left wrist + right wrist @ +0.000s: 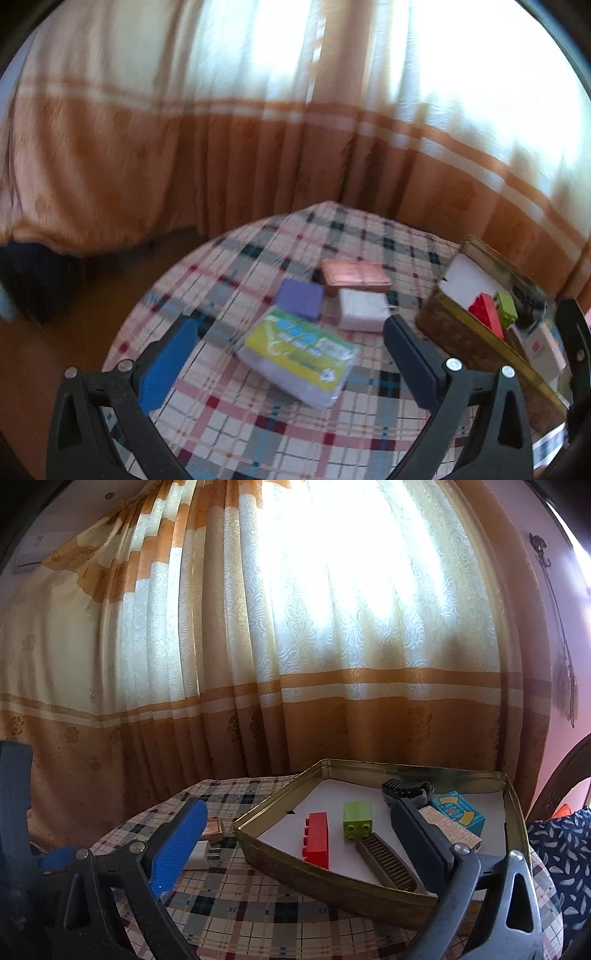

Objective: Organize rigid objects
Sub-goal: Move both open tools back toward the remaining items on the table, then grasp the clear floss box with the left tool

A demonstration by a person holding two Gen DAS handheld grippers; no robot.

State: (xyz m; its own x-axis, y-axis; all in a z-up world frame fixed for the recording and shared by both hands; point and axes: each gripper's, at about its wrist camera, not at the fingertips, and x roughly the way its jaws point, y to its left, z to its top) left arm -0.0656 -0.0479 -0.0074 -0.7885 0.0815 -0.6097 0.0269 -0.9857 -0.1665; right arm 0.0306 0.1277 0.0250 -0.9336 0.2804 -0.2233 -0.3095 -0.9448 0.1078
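My left gripper [291, 325] hangs open above the checked tablecloth, its jaws wide on either side of a wrapped yellow-green sponge pack [299, 356]. Beyond the pack lie a purple block [300, 298], a white block [362, 309] and a pink tin [354, 276]. At the right stands a gold metal tray [465, 339]. My right gripper [299, 812] is open and empty over the tray's [280, 871] near left corner. Inside the tray lie a red brick [317, 839], a green brick [357, 820], a brown comb [388, 860], a black brush head [406, 789] and a blue box [460, 812].
The round table [229, 912] has a plaid cloth and stands against orange and cream curtains [295, 664]. A white plug-like item [201, 854] and a small framed piece [211, 829] lie left of the tray. A dark patterned cushion [561, 853] is at the far right.
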